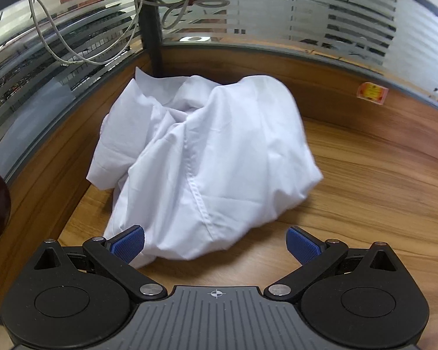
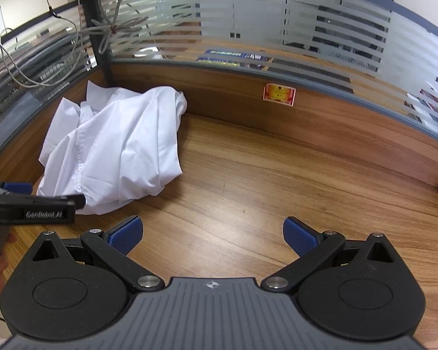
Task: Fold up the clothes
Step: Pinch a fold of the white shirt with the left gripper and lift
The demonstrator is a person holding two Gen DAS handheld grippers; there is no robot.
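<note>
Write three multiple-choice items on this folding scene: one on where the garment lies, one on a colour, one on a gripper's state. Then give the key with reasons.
1. Where does the white garment lie?
A. In the desk's far left corner
B. Hanging over the partition
C. On the floor

2. What colour are the gripper finger pads?
A. Red
B. Blue
C. Green

3. How is the left gripper?
A. Shut on the garment
B. Shut on nothing
C. Open, at the garment's near edge

Key: 1 A, it is crumpled on the wooden desk by the partition post; 2 B, the ribbed pads show blue; 3 C, the jaws stand wide apart, with cloth between them ungripped.
</note>
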